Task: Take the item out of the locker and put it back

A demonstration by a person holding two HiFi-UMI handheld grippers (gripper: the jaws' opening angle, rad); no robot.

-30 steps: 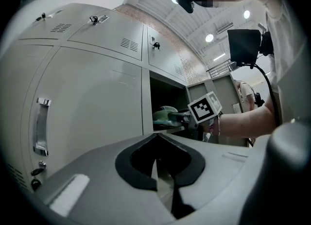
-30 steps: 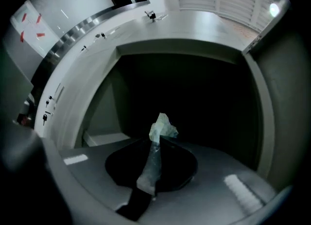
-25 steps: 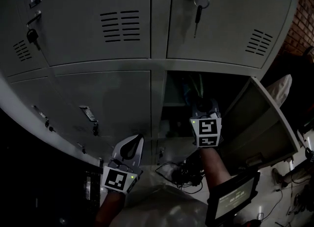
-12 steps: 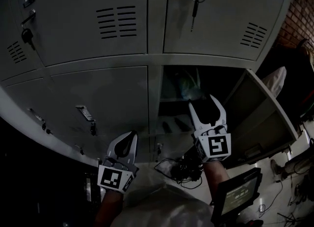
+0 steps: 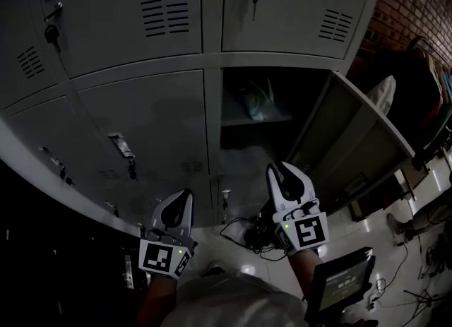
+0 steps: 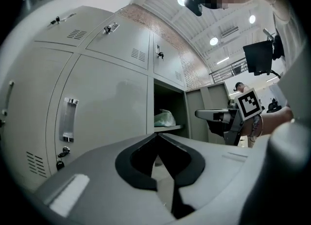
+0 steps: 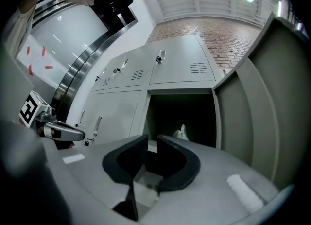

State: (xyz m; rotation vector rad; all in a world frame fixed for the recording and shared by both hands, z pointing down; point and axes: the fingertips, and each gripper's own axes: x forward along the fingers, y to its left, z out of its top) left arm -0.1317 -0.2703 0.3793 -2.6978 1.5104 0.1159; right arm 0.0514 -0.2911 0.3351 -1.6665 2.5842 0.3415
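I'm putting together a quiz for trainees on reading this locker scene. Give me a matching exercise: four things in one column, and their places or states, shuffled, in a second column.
Things:
1. plastic bag
2. locker door
3. key
4. cables

Places or states:
A. swung open to the right
B. lying on the floor below the lockers
C. hanging from the lock of a shut upper locker
D. on the shelf inside the open locker

Pairs: 1-D, 2-A, 3-C, 4-B
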